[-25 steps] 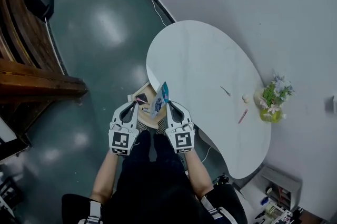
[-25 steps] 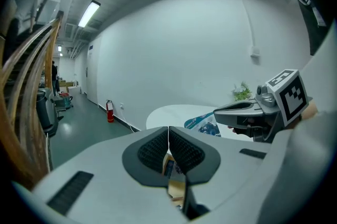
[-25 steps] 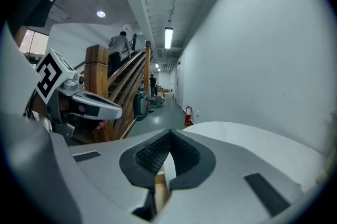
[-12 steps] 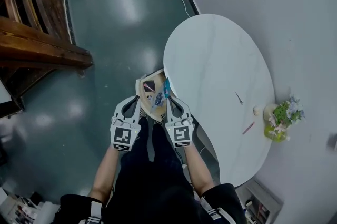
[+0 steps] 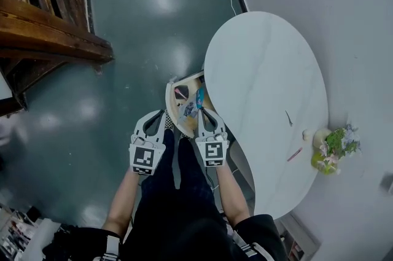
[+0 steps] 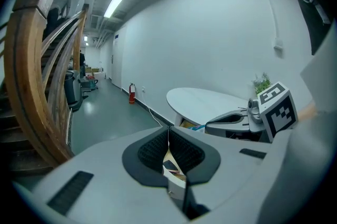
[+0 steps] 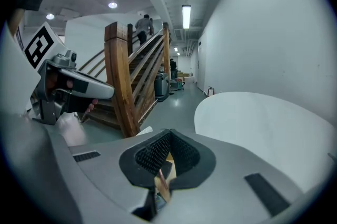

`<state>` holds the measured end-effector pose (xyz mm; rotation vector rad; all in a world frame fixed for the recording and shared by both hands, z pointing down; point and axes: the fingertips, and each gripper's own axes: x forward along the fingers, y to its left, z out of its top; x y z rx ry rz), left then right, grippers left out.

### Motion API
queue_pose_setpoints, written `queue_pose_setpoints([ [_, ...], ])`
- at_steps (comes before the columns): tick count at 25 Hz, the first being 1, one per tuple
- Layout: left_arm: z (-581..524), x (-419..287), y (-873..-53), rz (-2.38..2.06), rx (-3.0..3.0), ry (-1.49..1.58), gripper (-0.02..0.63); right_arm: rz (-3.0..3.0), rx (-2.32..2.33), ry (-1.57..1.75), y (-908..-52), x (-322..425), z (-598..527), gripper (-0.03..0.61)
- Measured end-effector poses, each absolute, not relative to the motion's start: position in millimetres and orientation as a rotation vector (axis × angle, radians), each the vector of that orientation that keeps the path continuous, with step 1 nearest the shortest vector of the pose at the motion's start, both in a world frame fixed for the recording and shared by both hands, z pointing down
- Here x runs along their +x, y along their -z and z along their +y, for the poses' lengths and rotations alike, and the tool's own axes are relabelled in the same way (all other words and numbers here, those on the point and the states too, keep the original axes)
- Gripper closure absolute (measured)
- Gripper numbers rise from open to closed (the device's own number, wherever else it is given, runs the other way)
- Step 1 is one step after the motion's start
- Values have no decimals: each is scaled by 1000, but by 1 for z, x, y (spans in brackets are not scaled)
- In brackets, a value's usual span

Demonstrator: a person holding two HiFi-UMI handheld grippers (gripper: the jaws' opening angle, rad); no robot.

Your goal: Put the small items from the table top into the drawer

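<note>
My right gripper (image 5: 202,112) was clamped on a thin blue-and-white packet (image 5: 193,104), held over the open drawer (image 5: 170,105) at frame centre. The left gripper (image 5: 163,117) was closed and empty. The packet looked light, floppy and slippery, so I judged it best pinched by an edge.

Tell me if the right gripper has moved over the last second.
Yes: the right gripper, shut on the packet, has sunk toward the open drawer.
</note>
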<state>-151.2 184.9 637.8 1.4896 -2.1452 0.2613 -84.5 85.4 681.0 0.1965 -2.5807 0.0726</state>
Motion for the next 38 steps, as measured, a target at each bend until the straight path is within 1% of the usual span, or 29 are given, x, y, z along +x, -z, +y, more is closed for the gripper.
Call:
queue_pose_setpoints([
  [17,189,-157,-691,-2103,1432,-242,594,-2490,236,-67,-758,-97,78,549],
  [28,196,-160,-715,-2086,1402,-220,594,-2450,235,-56,-786,-105,77,549],
  [38,191,-156,-712,-2057,1423,-231,594,-2416,273,-64,-794,-99,69,548],
])
